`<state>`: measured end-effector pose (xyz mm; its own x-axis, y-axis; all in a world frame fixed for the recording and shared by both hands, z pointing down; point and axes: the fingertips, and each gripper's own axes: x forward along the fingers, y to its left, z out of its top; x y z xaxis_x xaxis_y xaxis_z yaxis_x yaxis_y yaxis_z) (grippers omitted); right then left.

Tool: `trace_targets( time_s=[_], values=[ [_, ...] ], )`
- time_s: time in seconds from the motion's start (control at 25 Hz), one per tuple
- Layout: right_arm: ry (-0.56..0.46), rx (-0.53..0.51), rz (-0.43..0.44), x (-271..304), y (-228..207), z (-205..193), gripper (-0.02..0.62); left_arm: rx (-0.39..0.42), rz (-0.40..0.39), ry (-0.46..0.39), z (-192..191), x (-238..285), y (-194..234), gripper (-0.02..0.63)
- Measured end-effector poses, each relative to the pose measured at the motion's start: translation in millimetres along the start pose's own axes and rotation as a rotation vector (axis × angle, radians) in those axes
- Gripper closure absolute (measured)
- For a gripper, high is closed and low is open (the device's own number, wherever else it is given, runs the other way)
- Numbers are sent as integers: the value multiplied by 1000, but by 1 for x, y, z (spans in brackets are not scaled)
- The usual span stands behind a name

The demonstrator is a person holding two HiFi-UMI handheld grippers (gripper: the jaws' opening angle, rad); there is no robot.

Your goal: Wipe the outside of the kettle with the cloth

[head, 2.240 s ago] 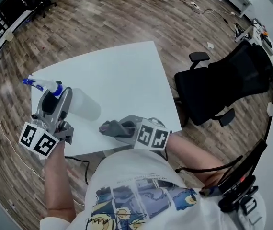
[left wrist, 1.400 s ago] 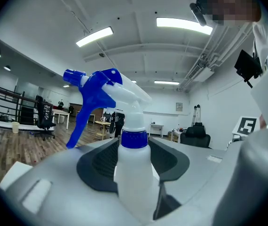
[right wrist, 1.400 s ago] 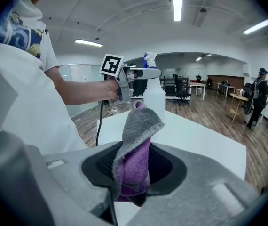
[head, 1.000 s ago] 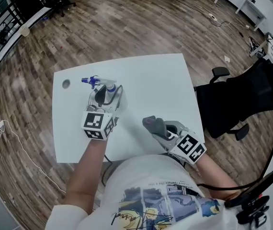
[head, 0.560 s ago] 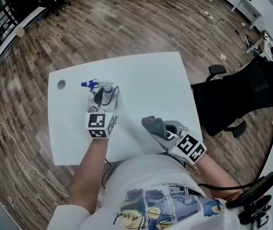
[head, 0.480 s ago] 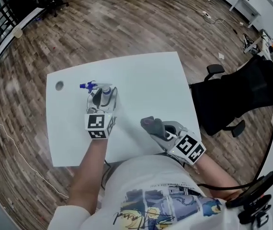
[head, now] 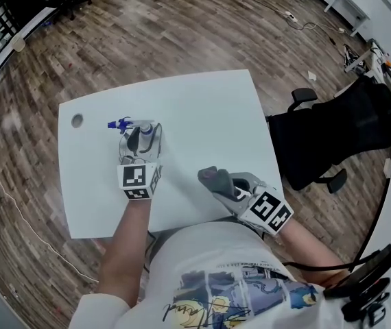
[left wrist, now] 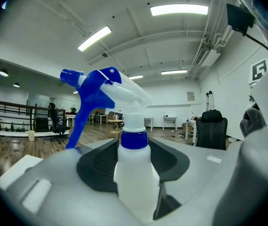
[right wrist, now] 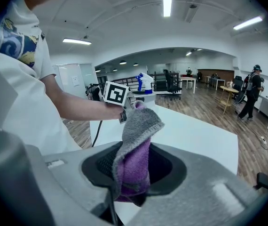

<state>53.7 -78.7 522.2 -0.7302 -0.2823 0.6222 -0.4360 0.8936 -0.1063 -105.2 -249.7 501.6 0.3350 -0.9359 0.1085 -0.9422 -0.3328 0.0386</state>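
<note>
Your left gripper (head: 140, 140) is clamped on the white body of a spray bottle (left wrist: 134, 173), which stands upright between the jaws with its blue trigger head above them, over the left part of the white table (head: 202, 108); you cannot tell whether its base touches the tabletop. Your right gripper (head: 216, 181) is closed on the cloth (right wrist: 138, 126), grey outside and purple inside, bunched and poking up past the jaws near the table's front edge, well apart from the bottle.
</note>
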Motion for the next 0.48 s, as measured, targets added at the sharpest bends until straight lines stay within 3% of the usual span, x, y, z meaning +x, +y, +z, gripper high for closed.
trace_targets(
  time_s=[0.48],
  values=[
    [4,4,13,6,4,2,462,35,3,2,-3,-8,-3,396]
  ],
)
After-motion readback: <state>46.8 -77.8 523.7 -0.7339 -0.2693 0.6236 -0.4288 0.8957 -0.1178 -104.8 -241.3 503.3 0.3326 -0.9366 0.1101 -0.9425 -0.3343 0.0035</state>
